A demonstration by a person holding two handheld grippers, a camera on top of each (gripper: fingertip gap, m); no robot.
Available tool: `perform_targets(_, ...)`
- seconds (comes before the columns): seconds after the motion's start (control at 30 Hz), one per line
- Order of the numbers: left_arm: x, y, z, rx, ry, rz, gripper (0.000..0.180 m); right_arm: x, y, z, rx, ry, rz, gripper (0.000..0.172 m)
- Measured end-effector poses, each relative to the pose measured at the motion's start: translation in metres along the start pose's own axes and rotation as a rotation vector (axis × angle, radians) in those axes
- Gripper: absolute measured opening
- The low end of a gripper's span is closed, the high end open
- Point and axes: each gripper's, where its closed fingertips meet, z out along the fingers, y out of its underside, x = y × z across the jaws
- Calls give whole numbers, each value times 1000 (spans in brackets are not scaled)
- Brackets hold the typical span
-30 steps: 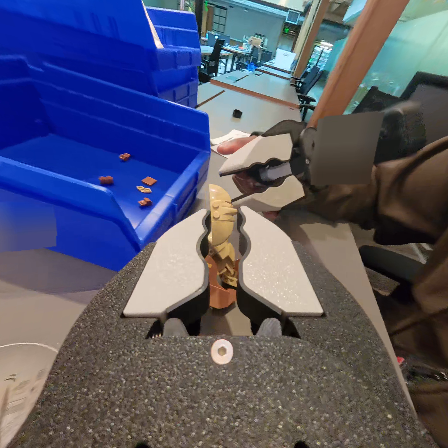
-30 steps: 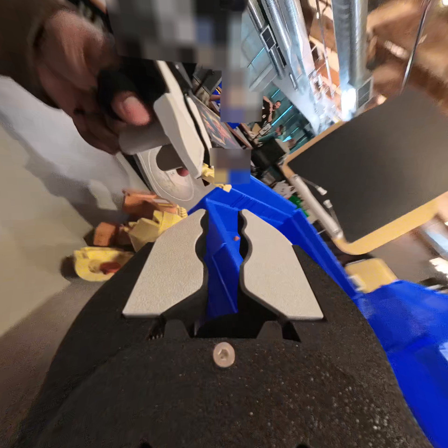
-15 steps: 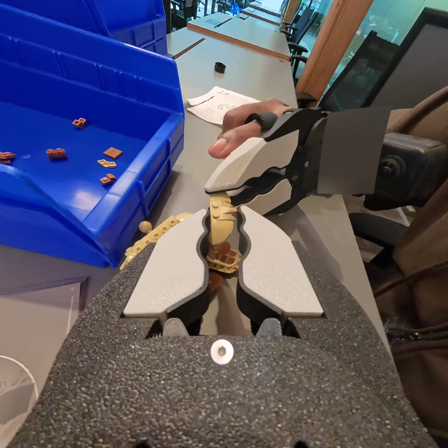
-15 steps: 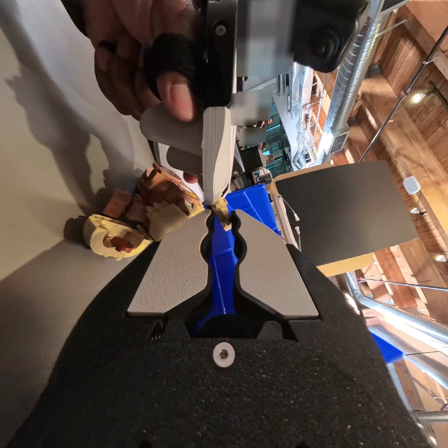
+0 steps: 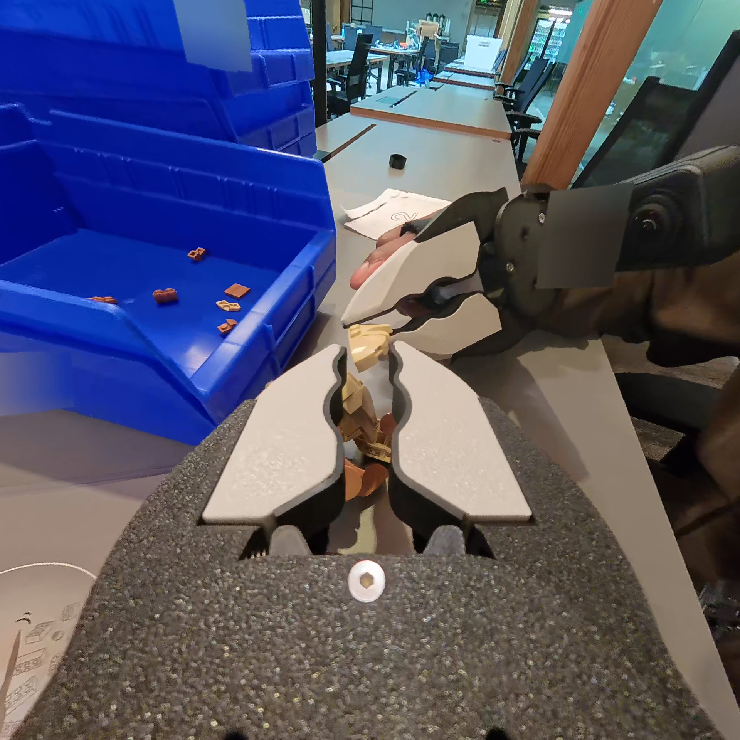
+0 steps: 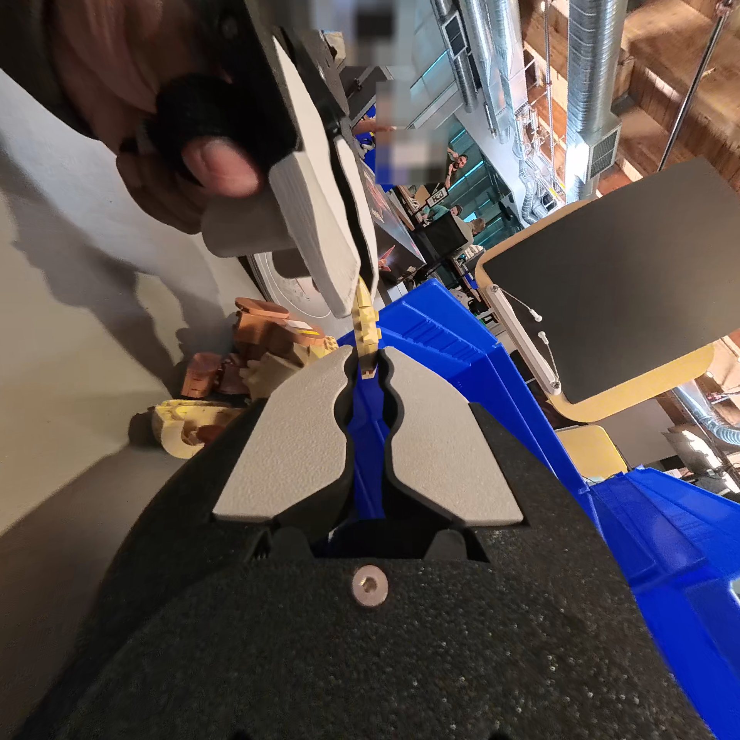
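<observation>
Left wrist view: the left hand-held gripper [image 5: 366,354] is clamped on a tan and brown brick model [image 5: 362,424] that sits between its two grey fingers [image 5: 296,432], the pads closed against its sides. The model's long axis runs forward along the fingers; its lower part is hidden behind them. Just past the fingertips a separate tan curved piece [image 5: 366,344] is pinched at the tips of the right hand-held gripper [image 5: 370,322], which comes in from the right, its jaws nearly together on the piece. The piece is apart from the model. To the left on the grey counter [image 5: 452,160] stands a blue bin [image 5: 240,360] with a few small brown pieces [image 5: 165,295] on its floor.

Right wrist view: the right hand-held gripper [image 6: 366,356] is closed on the lower end of the thin tan piece [image 6: 365,324], seen edge-on. It stands roughly upright in this tilted view, its upper end running between the tips of the left hand-held gripper [image 6: 358,288], so whether those touch it is hard to tell. More brown and yellow brick parts [image 6: 248,352] lie to the left, partly hidden by the finger
</observation>
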Motion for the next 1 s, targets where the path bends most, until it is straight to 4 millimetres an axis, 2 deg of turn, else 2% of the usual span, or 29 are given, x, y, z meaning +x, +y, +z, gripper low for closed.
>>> perform_targets(0.27,4,9,0,-79,-34,117,17,-11,1,0,-28,-23,-148,9)
perform_targets(0.4,2,21,2,-194,-133,330,17,-24,-1,-8,-13,-110,-193,19)
perform_targets(0.63,16,38,13,-290,-145,528,17,-39,5,-16,-29,-203,-192,22)
perform_targets(0.8,21,47,17,-343,-164,667,17,-50,12,-21,-53,-264,-200,18)
perform_targets(1.0,27,59,23,-382,-141,746,17,-62,20,-27,-50,-345,-184,18)
